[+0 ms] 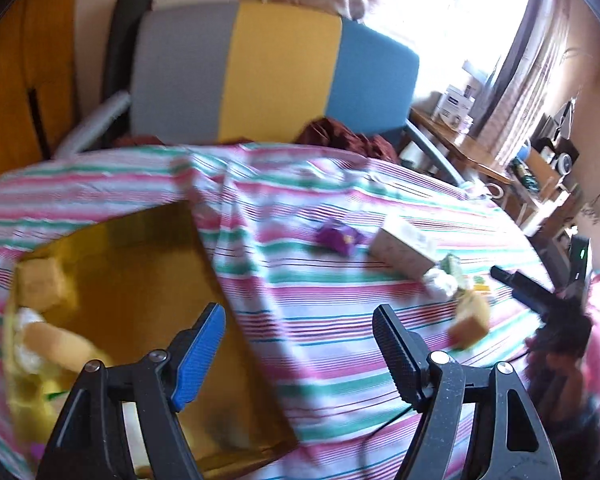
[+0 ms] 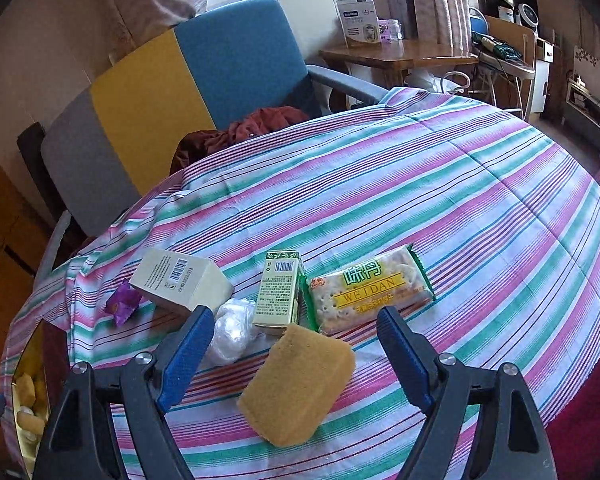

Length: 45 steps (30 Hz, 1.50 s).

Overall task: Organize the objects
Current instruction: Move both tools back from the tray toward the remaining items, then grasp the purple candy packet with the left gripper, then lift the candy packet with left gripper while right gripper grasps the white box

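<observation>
Left gripper [image 1: 298, 328] jaws spread, nothing between them, hanging over the striped cloth [image 1: 340, 360] just beside the gold box [image 1: 148, 280]. The box sits at the left edge of the bench and holds a few yellowish items, too blurred to name. Right gripper [image 2: 296, 334] jaws also spread and empty, with the yellow sponge [image 2: 296, 384] lying on the cloth between and just below the fingertips, pads not touching it. Behind the sponge is a tight cluster mid-bench: the clear plastic wad [image 2: 232, 334] to its left, the green carton [image 2: 280, 292] lying flat, touching the cracker pack [image 2: 370, 288] on its right. The beige box [image 2: 182, 280] lies left of the carton, with the purple wrapper [image 2: 122, 302] at its left end, toward the gold box side. The right half of the bench is bare cloth. The left wrist view is motion-blurred and shows the same cluster toward the right edge. A grey, yellow and blue chair [image 2: 188, 76] stands past the far edge with a maroon cloth [image 2: 260, 122] on its seat.
</observation>
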Tool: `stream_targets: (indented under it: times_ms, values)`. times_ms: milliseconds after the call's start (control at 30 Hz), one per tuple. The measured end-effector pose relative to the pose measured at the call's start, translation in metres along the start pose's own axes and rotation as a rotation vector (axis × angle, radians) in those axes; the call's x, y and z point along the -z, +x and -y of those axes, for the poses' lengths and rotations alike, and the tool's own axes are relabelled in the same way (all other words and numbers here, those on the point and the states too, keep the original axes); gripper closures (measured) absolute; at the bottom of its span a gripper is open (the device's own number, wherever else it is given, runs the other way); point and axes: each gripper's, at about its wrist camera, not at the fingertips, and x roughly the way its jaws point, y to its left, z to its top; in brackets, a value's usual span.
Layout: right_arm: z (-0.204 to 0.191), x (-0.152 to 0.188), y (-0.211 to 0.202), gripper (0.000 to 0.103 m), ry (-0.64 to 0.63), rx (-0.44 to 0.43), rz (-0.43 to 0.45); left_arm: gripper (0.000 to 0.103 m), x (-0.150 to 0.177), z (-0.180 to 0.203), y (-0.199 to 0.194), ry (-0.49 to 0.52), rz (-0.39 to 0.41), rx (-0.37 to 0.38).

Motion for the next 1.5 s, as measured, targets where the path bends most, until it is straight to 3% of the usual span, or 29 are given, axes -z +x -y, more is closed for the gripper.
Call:
stream_targets:
  times_ms: [233,500,800,967,1033,1100,1500]
  values:
    - [-0.001,0.000,-0.001,0.018,0.005,-0.049,-0.003,0.029,-0.026,0.031,0.058,-0.027,-0.077,0.021]
    - [-0.006,0.000,-0.004,0.018,-0.005,-0.102,-0.004,0.033,-0.054,0.027,0.136,-0.186,-0.210,0.046]
    - [-0.005,-0.001,-0.004,0.018,0.013,-0.159,-0.022,0.040,-0.081,0.026,0.193,-0.362,-0.252,0.029]
    - [-0.003,-0.001,-0.002,0.018,0.020,-0.170,-0.030,0.043,-0.083,0.035,0.215,-0.374,-0.275,0.006]
    - [-0.002,-0.001,-0.002,0.018,0.022,-0.171,-0.033,0.047,-0.082,0.037,0.224,-0.356,-0.281,-0.014]
    - [-0.001,-0.001,-0.001,0.018,0.024,-0.169,-0.038,0.061,-0.081,0.037,0.229,-0.317,-0.277,-0.033]
    - [-0.001,-0.001,0.001,0.018,0.009,-0.153,-0.045,0.066,-0.033,0.058,0.194,0.081,-0.211,-0.072]
